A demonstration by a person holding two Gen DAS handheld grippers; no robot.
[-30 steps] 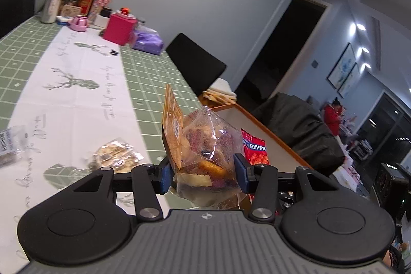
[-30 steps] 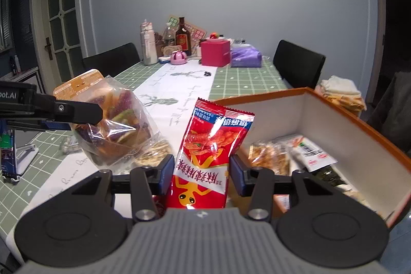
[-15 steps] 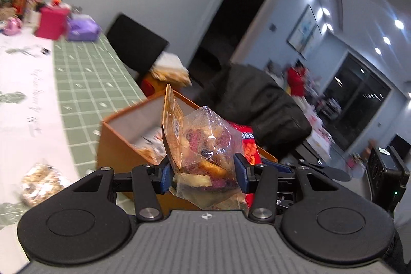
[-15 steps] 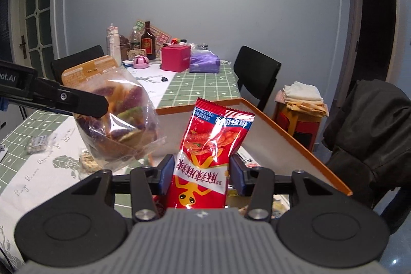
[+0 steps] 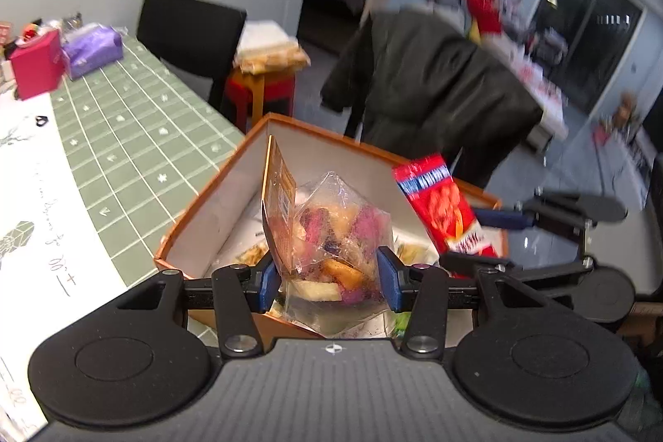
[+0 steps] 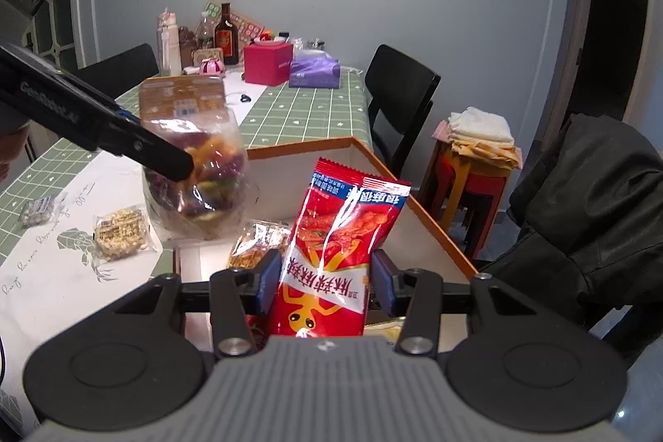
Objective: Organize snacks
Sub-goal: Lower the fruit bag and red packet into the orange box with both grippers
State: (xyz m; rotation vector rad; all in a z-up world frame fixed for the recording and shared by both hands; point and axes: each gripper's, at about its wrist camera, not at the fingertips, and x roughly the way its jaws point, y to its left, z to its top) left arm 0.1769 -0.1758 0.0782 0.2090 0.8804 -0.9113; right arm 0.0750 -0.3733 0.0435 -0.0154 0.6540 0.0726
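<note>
My left gripper (image 5: 327, 282) is shut on a clear bag of mixed dried fruit chips (image 5: 331, 235) with an orange card header, held over the orange box (image 5: 194, 212). The bag also shows in the right wrist view (image 6: 199, 168). My right gripper (image 6: 325, 282) is shut on a red snack packet (image 6: 339, 243), held upright over the same box (image 6: 418, 210); the packet shows in the left wrist view too (image 5: 445, 208). Several snack packets (image 6: 259, 241) lie inside the box.
On the white runner lie a round puffed-grain cake packet (image 6: 120, 233) and a small packet (image 6: 37, 210). At the table's far end stand a red box (image 6: 267, 63), a purple pack (image 6: 315, 73) and bottles (image 6: 226, 34). A black chair (image 6: 398, 98) and a stool (image 6: 472, 177) stand to the right.
My left gripper has swung right with the chip bag, from over the runner to above the orange box. My right gripper has lowered slightly over the box with the red packet.
</note>
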